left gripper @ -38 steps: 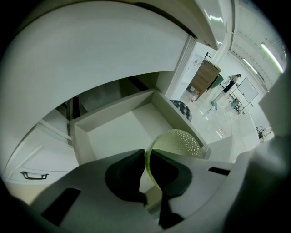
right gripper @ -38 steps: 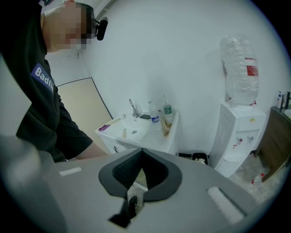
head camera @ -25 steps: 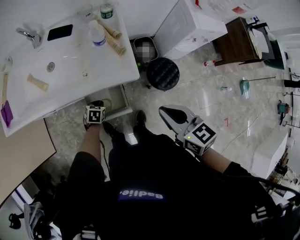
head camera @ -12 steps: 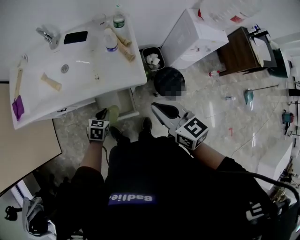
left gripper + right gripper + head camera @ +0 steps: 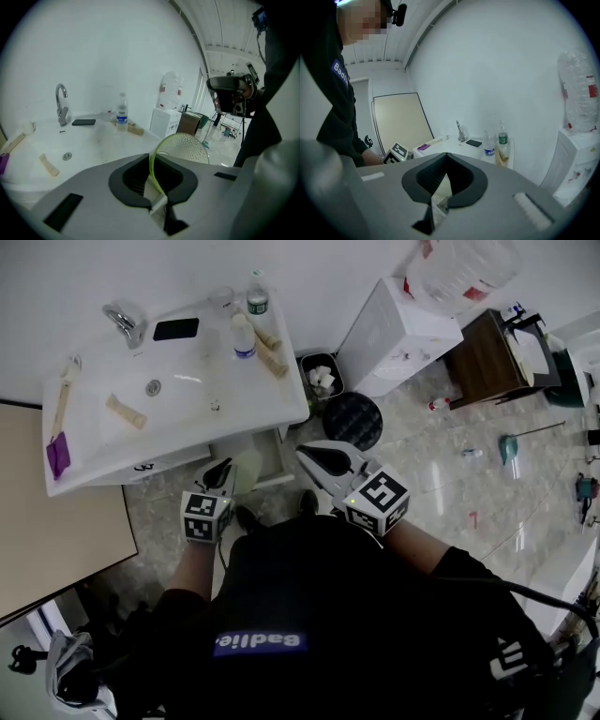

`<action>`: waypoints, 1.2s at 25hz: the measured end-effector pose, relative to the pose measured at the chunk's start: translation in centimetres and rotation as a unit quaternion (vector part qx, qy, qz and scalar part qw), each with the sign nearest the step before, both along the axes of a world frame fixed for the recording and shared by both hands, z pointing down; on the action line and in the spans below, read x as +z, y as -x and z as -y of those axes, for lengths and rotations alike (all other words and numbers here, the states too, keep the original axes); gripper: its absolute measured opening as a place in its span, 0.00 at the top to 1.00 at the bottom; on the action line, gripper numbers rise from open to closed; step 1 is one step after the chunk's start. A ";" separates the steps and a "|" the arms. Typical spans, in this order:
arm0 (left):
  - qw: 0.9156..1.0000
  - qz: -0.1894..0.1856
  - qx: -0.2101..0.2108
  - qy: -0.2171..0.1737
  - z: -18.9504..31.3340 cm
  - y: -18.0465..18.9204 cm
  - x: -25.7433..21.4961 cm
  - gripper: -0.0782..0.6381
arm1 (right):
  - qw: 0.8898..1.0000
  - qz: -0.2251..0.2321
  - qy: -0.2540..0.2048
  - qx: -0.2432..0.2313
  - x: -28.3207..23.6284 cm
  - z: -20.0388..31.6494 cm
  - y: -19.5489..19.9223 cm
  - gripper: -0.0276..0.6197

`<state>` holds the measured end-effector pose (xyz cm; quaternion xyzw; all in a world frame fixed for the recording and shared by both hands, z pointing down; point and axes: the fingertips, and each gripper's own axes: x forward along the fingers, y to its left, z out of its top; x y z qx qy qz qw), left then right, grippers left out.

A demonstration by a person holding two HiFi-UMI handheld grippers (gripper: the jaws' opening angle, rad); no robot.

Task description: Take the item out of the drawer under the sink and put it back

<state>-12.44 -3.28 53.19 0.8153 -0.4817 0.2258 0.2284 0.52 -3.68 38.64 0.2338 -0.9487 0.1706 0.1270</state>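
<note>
left gripper (image 5: 222, 475) pinches what looks like a green bowl (image 5: 183, 148).

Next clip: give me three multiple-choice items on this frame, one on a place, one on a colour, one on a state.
1. Where is the black phone? A on the floor; B on the sink top by the faucet; C in the bin.
2. What colour is the dish in the left tongs? A red; B blue; C yellow-green.
3. The drawer under the sink top is: A open; B shut; C removed.
Key: 1 B, it lies beside the faucet; 2 C, the left gripper view shows its tint; 3 A, it juts out forward.
</note>
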 end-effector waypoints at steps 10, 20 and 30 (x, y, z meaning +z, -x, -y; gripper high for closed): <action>0.995 -0.055 -0.002 -0.082 -1.6 0.0 -10.8 0.85 | 1.000 0.012 -0.006 -0.022 -0.5 0.5 2.2 0.95; 0.981 -0.113 -0.015 -0.154 -3.8 0.4 -18.2 0.85 | 0.998 0.034 -0.019 -0.049 -1.6 0.1 4.2 0.95; 0.974 -0.127 -0.018 -0.187 -3.9 1.0 -20.0 0.85 | 0.997 0.035 -0.023 -0.058 -1.7 -0.1 5.1 0.95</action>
